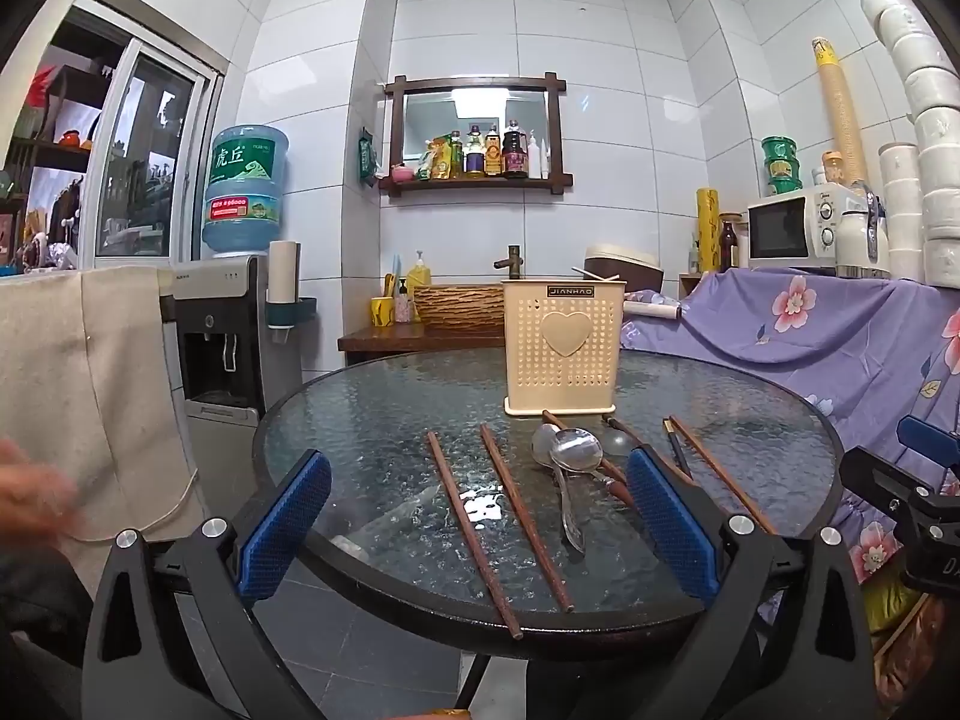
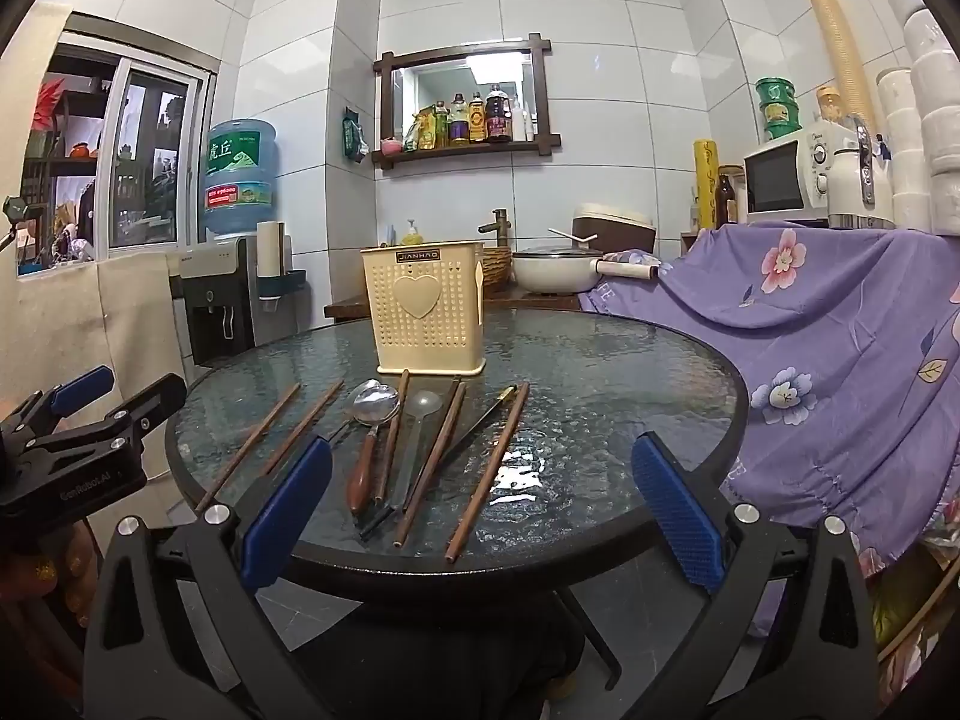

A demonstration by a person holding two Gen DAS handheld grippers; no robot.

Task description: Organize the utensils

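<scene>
Wooden chopsticks (image 2: 487, 474) and metal spoons (image 2: 377, 405) lie loose at the centre of the frame on the glass table (image 2: 630, 372), just below the cream utensil holder (image 2: 423, 313). The left gripper (image 1: 477, 531) and right gripper (image 2: 480, 507) both stand wide apart, empty. The chopsticks look light, stiff and thin, likely slippery on glass; mid-shaft seems the best hold.

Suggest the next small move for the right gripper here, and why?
Probably ease the right gripper forward and down onto the rightmost chopstick. Both grippers are open and empty, every utensil still lies on the glass table, and the cream holder stands upright behind them. That chopstick lies apart from the overlapping pile, so it looks the easiest first pick.
</scene>
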